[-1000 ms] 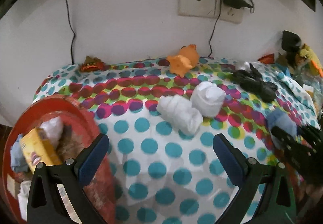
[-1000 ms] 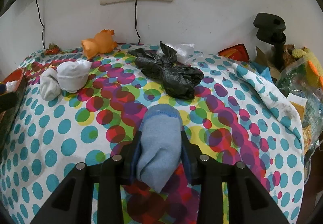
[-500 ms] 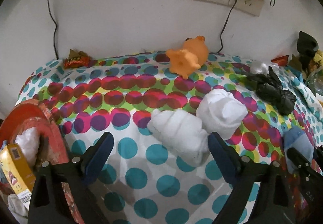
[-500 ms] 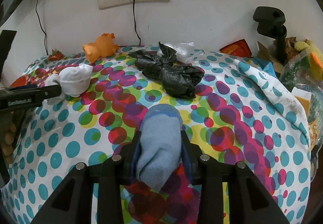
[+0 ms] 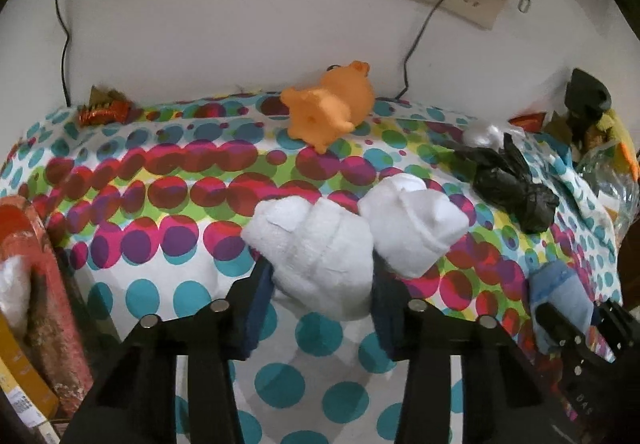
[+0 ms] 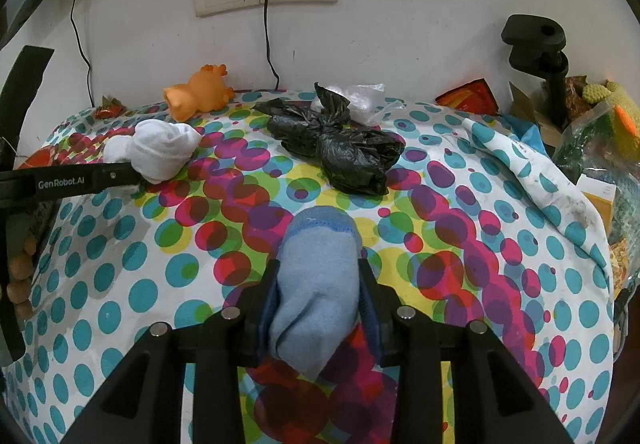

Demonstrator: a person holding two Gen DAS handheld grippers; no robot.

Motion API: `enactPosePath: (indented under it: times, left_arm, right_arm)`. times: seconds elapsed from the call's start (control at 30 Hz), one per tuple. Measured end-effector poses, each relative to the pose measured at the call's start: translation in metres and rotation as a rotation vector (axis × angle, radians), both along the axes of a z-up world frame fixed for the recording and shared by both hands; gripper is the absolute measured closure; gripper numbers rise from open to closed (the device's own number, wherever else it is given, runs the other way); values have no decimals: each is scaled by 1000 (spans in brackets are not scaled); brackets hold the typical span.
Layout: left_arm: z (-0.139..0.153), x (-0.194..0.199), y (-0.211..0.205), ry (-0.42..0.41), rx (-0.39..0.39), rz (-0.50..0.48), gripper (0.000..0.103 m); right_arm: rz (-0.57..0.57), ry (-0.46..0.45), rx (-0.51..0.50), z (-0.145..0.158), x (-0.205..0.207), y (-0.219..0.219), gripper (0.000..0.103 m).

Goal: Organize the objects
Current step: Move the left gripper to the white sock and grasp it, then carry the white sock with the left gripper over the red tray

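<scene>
Two rolled white socks lie together on the polka-dot cloth [image 6: 120,284]. My left gripper [image 5: 320,278] has its jaws closing around the nearer white sock roll [image 5: 316,244], and both pads touch its sides. The second white sock [image 5: 416,224] rests against it on the right. In the right wrist view, one finger [image 6: 80,182] of the left gripper reaches in from the left beside the white socks [image 6: 160,150]. My right gripper [image 6: 318,280] is shut on a rolled light-blue sock [image 6: 316,284], low over the cloth. That blue sock [image 5: 560,296] also shows at the right edge of the left wrist view.
An orange rubber toy [image 5: 328,112] lies near the wall. A knotted black plastic bag [image 6: 340,144] sits mid-table with clear plastic behind it. A red basket [image 5: 32,244] holding a yellow box stands at the left. A black clamp [image 6: 536,44] and cluttered bags fill the right edge.
My left gripper moved forward to the white socks and narrowed from wide open to closed around the nearer roll. The right gripper stayed put with the blue sock.
</scene>
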State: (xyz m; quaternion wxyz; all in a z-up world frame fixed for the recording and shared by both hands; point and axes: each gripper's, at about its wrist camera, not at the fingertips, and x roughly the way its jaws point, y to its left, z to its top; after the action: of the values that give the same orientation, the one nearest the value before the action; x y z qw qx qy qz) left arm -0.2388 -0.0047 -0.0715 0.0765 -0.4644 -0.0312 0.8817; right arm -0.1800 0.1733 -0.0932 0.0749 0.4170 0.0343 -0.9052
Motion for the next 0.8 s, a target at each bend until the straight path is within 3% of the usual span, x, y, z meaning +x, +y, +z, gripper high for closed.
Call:
enactPosePath:
  times: [0.57, 0.8]
  left_arm:
    - [8, 44, 11, 2, -126, -65, 66]
    - [19, 63, 10, 15, -124, -71, 65]
  right_arm:
    - [3, 1, 12, 0, -1, 2, 65]
    - [5, 2, 39, 0, -2, 0, 65]
